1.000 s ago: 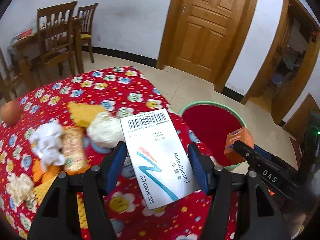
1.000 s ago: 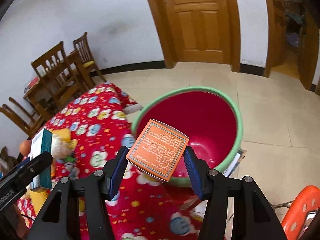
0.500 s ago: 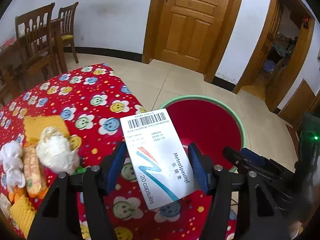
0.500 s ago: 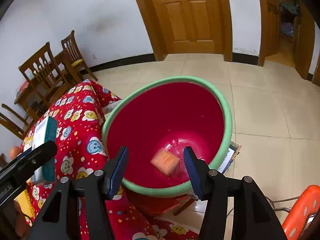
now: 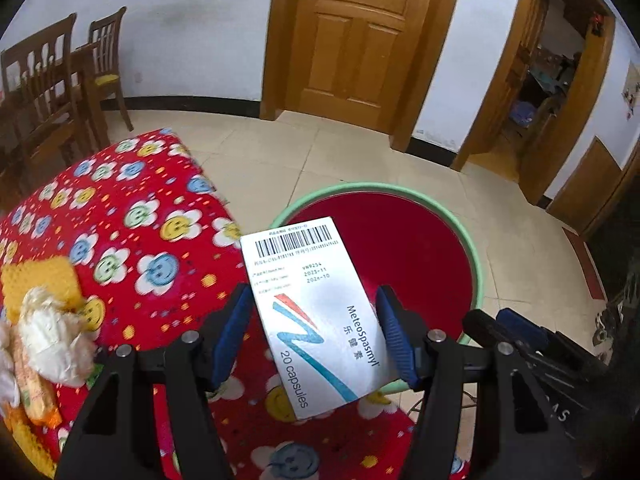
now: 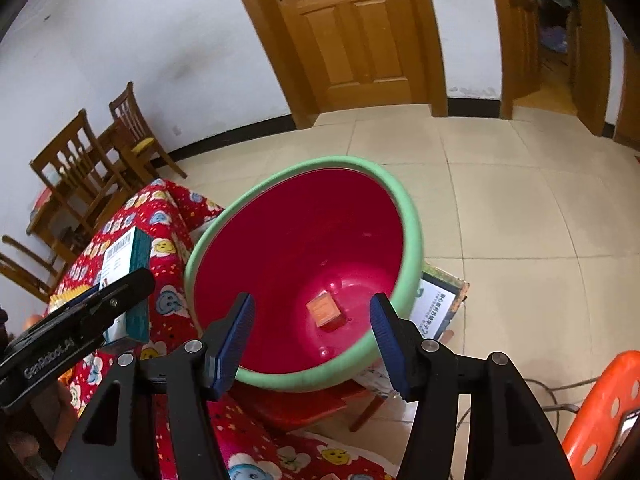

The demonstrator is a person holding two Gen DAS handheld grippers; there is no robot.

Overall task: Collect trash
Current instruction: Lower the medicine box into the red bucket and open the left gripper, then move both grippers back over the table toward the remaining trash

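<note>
My left gripper (image 5: 316,338) is shut on a white capsule box (image 5: 316,304) with a barcode, held above the table edge beside the red basin with a green rim (image 5: 476,256). My right gripper (image 6: 312,338) is open and empty above the same basin (image 6: 412,224). A small orange box (image 6: 325,311) lies on the basin's bottom. The capsule box (image 6: 124,276) and the left gripper also show at the left of the right wrist view.
The table has a red flowered cloth (image 5: 132,216). Crumpled tissue (image 5: 52,336), a yellow sponge (image 5: 36,284) and a snack wrapper (image 5: 34,388) lie at its left. Wooden chairs (image 5: 60,80) stand behind. An orange stool (image 6: 600,412) is at the right.
My right gripper opened and the orange box fell into the basin, where it now lies still. My left gripper carried the capsule box rightward toward the basin.
</note>
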